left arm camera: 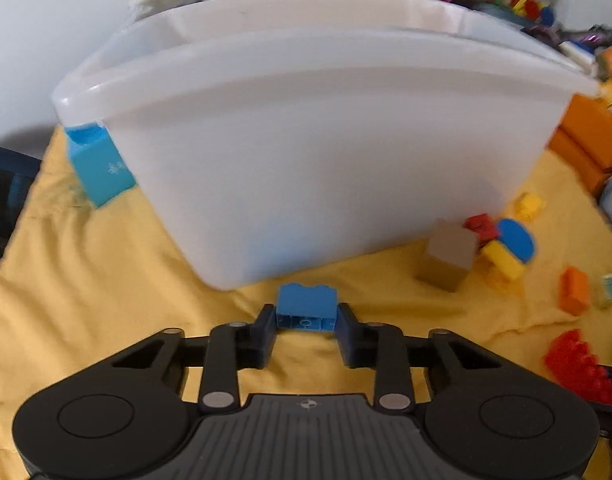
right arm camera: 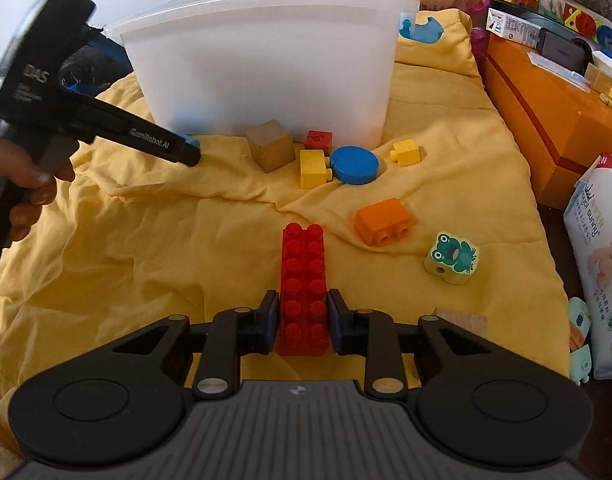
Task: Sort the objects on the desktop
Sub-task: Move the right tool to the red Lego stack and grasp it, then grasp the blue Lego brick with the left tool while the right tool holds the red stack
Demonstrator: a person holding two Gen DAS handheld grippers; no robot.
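One yellow cloth [right arm camera: 145, 280] carries one white bin [right arm camera: 265, 64] at its far edge; left gripper [left arm camera: 306, 318] clamps one blue brick [left arm camera: 306, 300], right gripper [right arm camera: 301, 326] clamps one red brick [right arm camera: 303, 280]

Yellow cloth [right arm camera: 145, 280] carries white bin [right arm camera: 265, 72], blocks.

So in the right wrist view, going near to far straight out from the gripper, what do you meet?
Right gripper → long red brick clamped between its pads → yellow brick → small red block → white bin.
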